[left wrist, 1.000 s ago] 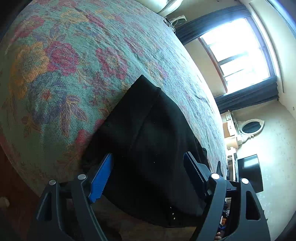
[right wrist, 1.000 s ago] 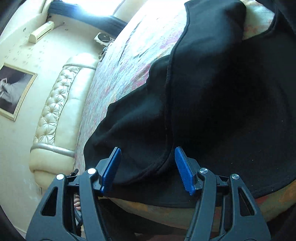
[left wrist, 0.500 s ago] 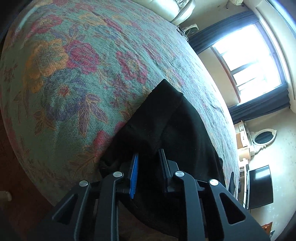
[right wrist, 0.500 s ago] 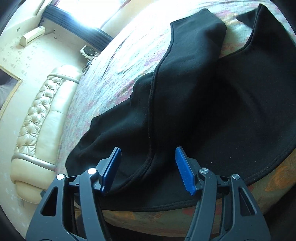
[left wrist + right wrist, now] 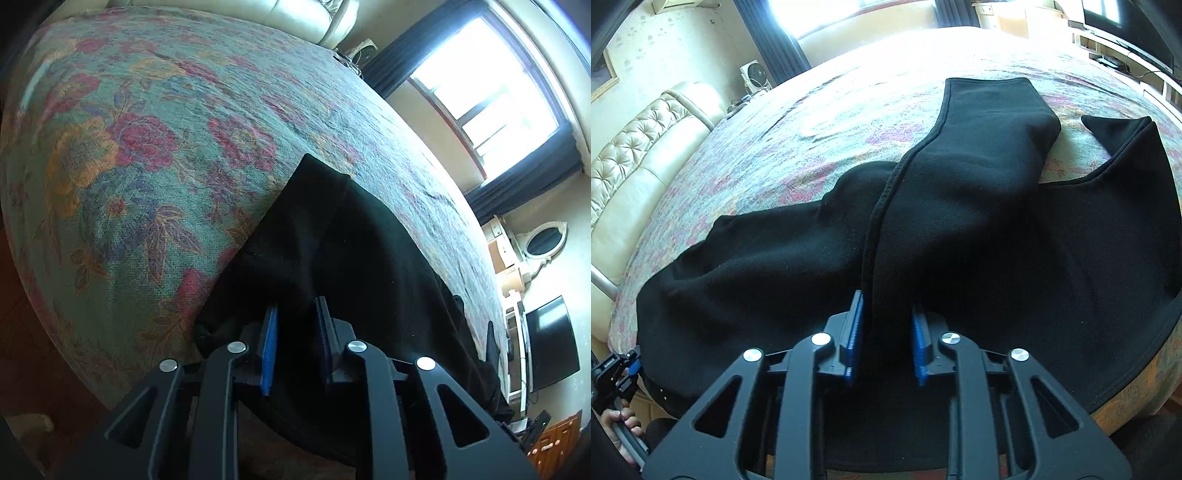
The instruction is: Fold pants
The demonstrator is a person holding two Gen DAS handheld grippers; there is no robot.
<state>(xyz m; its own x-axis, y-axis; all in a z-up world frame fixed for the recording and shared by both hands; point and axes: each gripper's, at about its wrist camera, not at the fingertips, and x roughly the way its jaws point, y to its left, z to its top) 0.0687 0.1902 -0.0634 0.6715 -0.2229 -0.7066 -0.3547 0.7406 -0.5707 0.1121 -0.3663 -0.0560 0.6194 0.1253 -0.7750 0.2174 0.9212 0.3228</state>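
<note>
The pants (image 5: pixel 960 236) are plain black. The bedspread (image 5: pixel 155 155) is teal with red, orange and purple flowers. The black grippers carry blue pads (image 5: pixel 854 339) on their fingers. The headboard (image 5: pixel 639 155) is cream and tufted; the curtains (image 5: pixel 399 62) are dark.

I can read no words, brands or numbers anywhere I look. The other device (image 5: pixel 613 373) at the low left edge of my right camera's view bears a small white mark, but it is too tiny and blurred to make out.
</note>
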